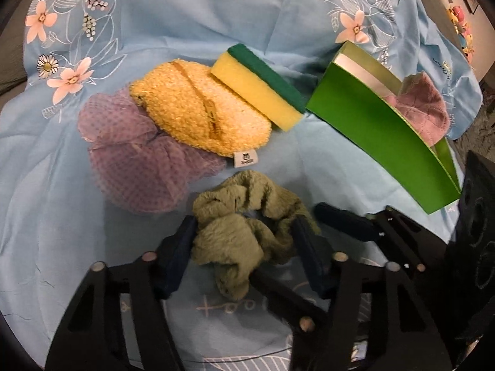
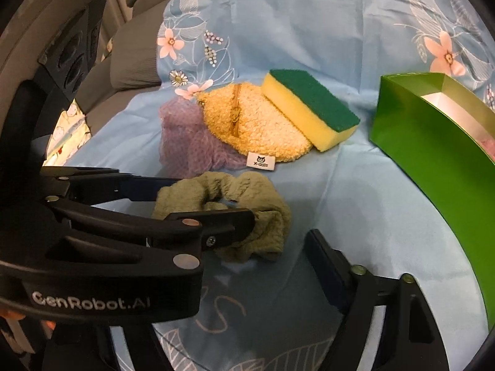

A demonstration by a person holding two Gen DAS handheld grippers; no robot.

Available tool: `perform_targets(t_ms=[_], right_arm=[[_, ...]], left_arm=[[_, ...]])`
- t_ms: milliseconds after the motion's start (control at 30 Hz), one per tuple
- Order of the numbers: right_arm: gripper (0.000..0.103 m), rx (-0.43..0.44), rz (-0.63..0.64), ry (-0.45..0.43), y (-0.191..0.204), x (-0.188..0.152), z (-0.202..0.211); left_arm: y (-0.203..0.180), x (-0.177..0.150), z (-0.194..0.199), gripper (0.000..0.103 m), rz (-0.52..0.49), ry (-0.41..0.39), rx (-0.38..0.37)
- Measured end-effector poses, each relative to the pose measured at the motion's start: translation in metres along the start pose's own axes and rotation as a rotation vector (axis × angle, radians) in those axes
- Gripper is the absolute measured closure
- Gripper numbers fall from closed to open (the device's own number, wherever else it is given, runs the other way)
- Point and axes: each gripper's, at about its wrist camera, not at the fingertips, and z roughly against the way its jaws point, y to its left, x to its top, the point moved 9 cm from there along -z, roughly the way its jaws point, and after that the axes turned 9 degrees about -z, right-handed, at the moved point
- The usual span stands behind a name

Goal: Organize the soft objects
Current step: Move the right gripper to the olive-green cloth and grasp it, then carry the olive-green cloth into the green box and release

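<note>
The green scrunchie [image 1: 247, 225] lay crumpled on the blue floral cloth [image 1: 46, 185] at the near edge of the surface, in front of the purple mesh pouf [image 1: 136, 154], the yellow fuzzy zip pouch [image 1: 198, 108] and the yellow-and-green sponge [image 1: 263, 86]. The left gripper [image 1: 246, 247] had its jaws drawn in against both sides of the scrunchie's bunched fabric, grasping it. The right gripper [image 2: 278, 241] hovered just beside it with its jaws parted and nothing between them. To the right stood the green box [image 1: 380, 136], with a pink cloth [image 1: 423, 108] already inside.

The scrunchie looked very light, plush and wholly limp, likely to squash flat and droop from wherever it was pinched. A hold across one thick gathered fold seemed safest. A thin edge could slip free, and the elastic ring might snag a jaw tip on release.
</note>
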Motion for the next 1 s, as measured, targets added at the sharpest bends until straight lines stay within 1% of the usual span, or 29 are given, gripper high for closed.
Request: perform_targets(t_ms=[33, 67, 100, 133, 167, 200, 267, 367, 433, 600, 700, 767, 1000], right_arm=[[0.040, -0.007, 0.004, 0.001, 0.000, 0.000, 0.000], [0.049, -0.017, 0.010, 0.001, -0.001, 0.000, 0.000], [0.053, -0.022, 0.015, 0.000, -0.001, -0.001, 0.001], [0.061, -0.020, 0.016, 0.001, -0.001, -0.001, 0.001], [0.067, -0.016, 0.012, 0.006, -0.001, -0.002, 0.001], [0.069, -0.018, 0.012, 0.008, -0.002, -0.002, 0.000], [0.079, -0.019, 0.021, 0.003, -0.001, -0.002, 0.002], [0.083, -0.020, 0.037, -0.030, 0.001, 0.000, 0.009], [0.083, -0.015, 0.036, -0.061, 0.001, 0.004, 0.017], [0.084, -0.004, 0.044, -0.144, 0.003, 0.015, 0.038], [0.084, 0.001, 0.050, -0.187, 0.003, 0.021, 0.050], [0.084, 0.005, 0.050, -0.202, 0.002, 0.023, 0.054], [0.083, -0.003, 0.039, -0.221, -0.002, 0.025, 0.063]], left_arm=[[-0.001, 0.000, 0.000, 0.063, 0.001, -0.001, -0.010], [-0.003, 0.000, 0.000, 0.070, 0.000, 0.000, -0.018], [-0.004, 0.000, 0.000, 0.072, -0.003, 0.001, -0.027], [-0.006, -0.001, -0.001, 0.073, -0.005, 0.002, -0.035], [-0.008, -0.002, -0.001, 0.075, -0.006, 0.003, -0.038], [-0.010, -0.002, -0.001, 0.075, -0.009, 0.001, -0.039], [-0.013, -0.001, 0.000, 0.077, -0.013, -0.009, -0.049], [-0.016, 0.002, 0.007, 0.078, -0.021, -0.040, -0.050], [-0.020, 0.006, 0.013, 0.078, -0.034, -0.076, -0.046], [-0.032, 0.017, 0.038, 0.078, -0.097, -0.183, -0.009], [-0.037, 0.021, 0.047, 0.078, -0.114, -0.224, 0.003], [-0.039, 0.024, 0.051, 0.078, -0.123, -0.242, 0.010], [-0.047, 0.028, 0.052, 0.077, -0.138, -0.258, 0.019]])
